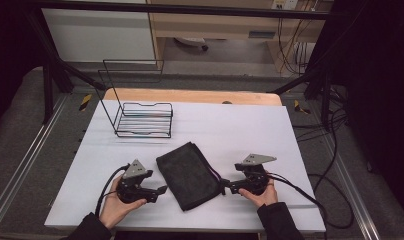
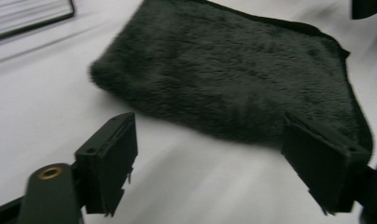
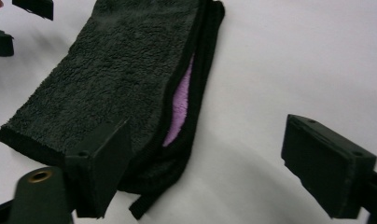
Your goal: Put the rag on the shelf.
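folded black towel lower centre of worktop; left gripper and right gripper flank it, fingers apart, empty. step, judged: approach; next, pinch towel edges.

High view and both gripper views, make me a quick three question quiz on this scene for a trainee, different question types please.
1. True or false: the folded dark towel lies between the left gripper and the right gripper.
2. Multiple choice: where does the wire rack stand? A) on top of the towel B) on the table, beyond the towel toward the far left C) in the person's right hand
3. Fill in: in the right gripper view, the colour peeking out between the towel's dark layers is ______.

Key: 1 true; 2 B; 3 purple. Both grippers have their jaws apart with nothing between them.
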The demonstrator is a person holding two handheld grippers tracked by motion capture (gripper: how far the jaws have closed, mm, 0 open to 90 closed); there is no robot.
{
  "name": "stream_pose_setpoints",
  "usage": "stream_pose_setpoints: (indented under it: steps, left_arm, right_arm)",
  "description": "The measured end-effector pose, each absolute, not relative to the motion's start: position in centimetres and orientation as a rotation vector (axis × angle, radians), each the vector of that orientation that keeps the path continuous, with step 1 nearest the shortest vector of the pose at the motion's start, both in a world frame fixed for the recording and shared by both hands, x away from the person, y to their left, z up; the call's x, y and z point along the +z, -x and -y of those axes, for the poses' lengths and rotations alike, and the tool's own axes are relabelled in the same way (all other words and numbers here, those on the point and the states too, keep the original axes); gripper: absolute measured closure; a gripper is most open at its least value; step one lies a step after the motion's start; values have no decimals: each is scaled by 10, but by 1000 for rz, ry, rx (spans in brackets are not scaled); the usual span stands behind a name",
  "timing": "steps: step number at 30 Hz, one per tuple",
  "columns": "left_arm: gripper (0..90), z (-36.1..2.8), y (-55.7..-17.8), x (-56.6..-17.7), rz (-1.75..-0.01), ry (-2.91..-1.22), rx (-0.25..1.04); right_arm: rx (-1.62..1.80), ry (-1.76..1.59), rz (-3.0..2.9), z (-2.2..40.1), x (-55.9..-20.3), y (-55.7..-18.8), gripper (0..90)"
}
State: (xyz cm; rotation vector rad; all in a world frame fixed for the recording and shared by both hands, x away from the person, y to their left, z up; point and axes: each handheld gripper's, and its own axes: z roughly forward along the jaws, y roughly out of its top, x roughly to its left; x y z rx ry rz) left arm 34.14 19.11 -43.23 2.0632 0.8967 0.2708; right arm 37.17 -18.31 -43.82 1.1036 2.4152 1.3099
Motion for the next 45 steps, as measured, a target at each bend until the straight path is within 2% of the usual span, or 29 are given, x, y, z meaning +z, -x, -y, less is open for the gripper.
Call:
stream_pose_setpoints:
  steps: [6,9,11,14,17,25,35,38,40,41,45]
  left_arm:
    - [289,-167,-331,-435,-904,-2080,210]
    - [353,-157,-326,-436,-909,-2090,172]
    - [409,-145,-319,-438,-900,-2117,154]
    - [435,-138,-316,-440,-896,-2132,130]
    - [452,-129,-310,-443,-897,-2159,161]
    - [529,-125,-302,-443,-938,-2168,151]
    - [613,-121,-304,-446,-997,-2150,107]
    - [668,-121,-305,-446,-996,-2154,100]
    - [694,-121,-307,-446,-999,-2159,97]
    - [749,-120,-308,-445,-997,-2163,93]
    - [832,-119,-309,-444,-990,-2171,101]
  right_arm:
    - [1282,-1071,-2461,166,-442,-374,261]
    - [1242,-1055,-2484,159,-444,-375,328]
    - [1223,-1054,-2496,157,-446,-375,408]
    - [1211,-1058,-2505,156,-448,-375,449]
    - [1219,-1076,-2527,155,-449,-374,545]
    - [1220,-1114,-2543,153,-452,-374,596]
    - [1242,-1156,-2543,151,-453,-372,727]
    - [1261,-1164,-2555,151,-453,-372,778]
    - [1261,-1167,-2553,150,-453,-371,781]
    - [1245,-1161,-2558,149,-452,-371,786]
    - [1235,-1152,-2557,148,-451,-371,788]
